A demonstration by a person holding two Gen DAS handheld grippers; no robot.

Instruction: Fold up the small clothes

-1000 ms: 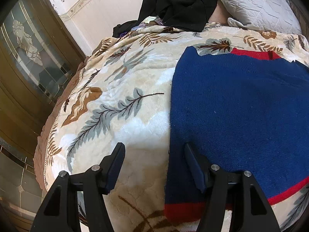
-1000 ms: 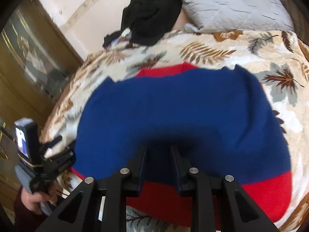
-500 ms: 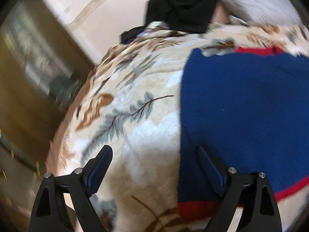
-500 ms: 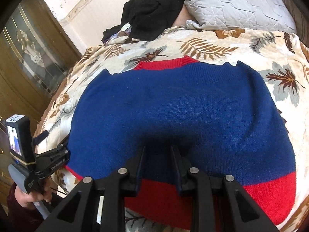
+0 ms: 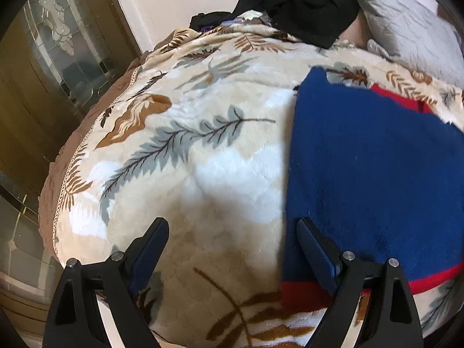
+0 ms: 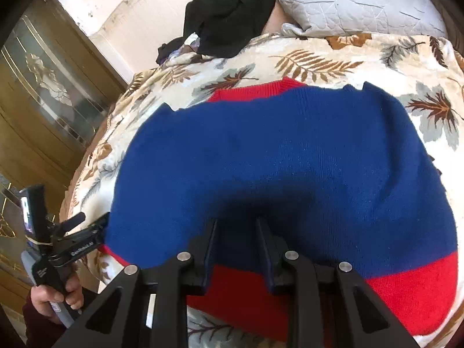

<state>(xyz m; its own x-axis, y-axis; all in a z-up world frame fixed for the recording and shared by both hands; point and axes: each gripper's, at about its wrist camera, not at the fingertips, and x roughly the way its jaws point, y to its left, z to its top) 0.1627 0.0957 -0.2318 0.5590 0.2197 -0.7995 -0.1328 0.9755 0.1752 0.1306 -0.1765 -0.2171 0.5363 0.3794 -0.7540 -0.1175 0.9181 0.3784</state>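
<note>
A blue knit sweater (image 6: pixel 290 150) with a red hem and red collar lies flat on the bed, its sleeves folded in. In the left wrist view the sweater (image 5: pixel 377 174) fills the right side. My left gripper (image 5: pixel 232 232) is open wide, its right finger over the sweater's left edge near the red hem and its left finger over bare blanket. It also shows at the sweater's lower left corner in the right wrist view (image 6: pixel 95 232). My right gripper (image 6: pixel 236 226) hovers over the middle of the hem with its jaws a narrow gap apart and nothing visibly between them.
A cream leaf-print blanket (image 5: pixel 174 145) covers the bed. A black garment pile (image 6: pixel 229 14) and a grey quilted pillow (image 6: pixel 348 0) lie at the far end. A wooden glass-panelled door (image 5: pixel 58 72) stands to the left, past the bed edge.
My left gripper opened wider and shifted slightly left along the sweater's left edge. My right gripper stayed over the hem, with little change.
</note>
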